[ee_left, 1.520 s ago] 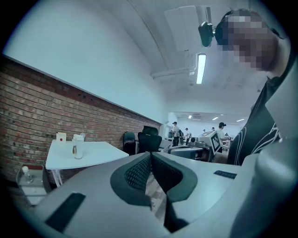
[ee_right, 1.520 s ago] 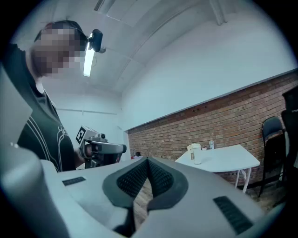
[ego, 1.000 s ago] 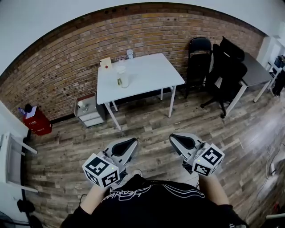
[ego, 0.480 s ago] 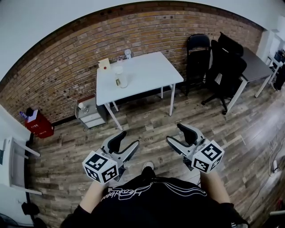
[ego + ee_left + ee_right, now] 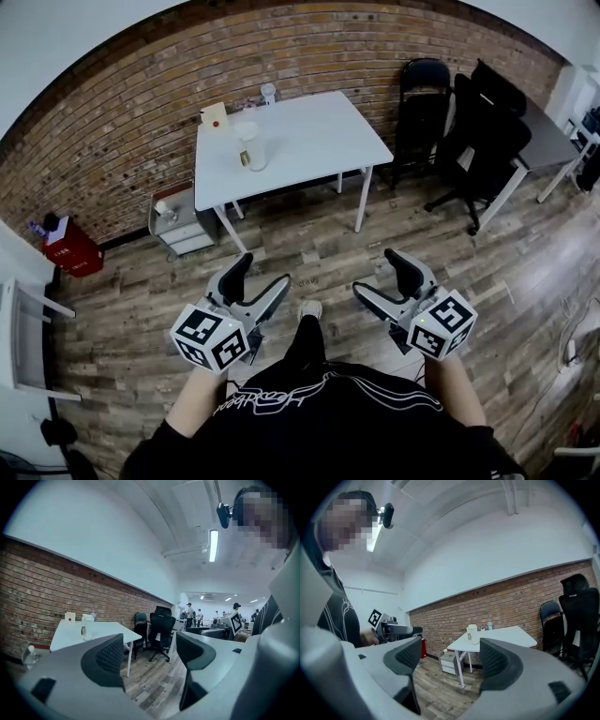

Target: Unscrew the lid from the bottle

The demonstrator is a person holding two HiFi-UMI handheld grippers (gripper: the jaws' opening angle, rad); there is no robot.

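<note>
The bottle (image 5: 251, 150), pale and clear with a white lid, stands upright on the white table (image 5: 309, 141) by the brick wall, far from both grippers. Held low in front of the person, over the wood floor, my left gripper (image 5: 258, 274) has its jaws opening with nothing between them. My right gripper (image 5: 377, 274) is likewise opening and empty. In the left gripper view the bottle (image 5: 86, 626) shows small on the table (image 5: 105, 631), left of the left gripper (image 5: 150, 651). In the right gripper view the bottle (image 5: 472, 633) appears between the jaws of the right gripper (image 5: 450, 656), far off.
A white card (image 5: 215, 115) and a small clear bottle (image 5: 268, 92) stand at the table's back edge. A small drawer cabinet (image 5: 178, 220) sits left of the table. Black chairs (image 5: 427, 103) and a grey desk (image 5: 544, 141) stand to the right. A red box (image 5: 70, 248) lies at the far left.
Both grippers' jaws went from shut to wide apart. The person has stepped a little forward, one shoe now showing between the grippers.
</note>
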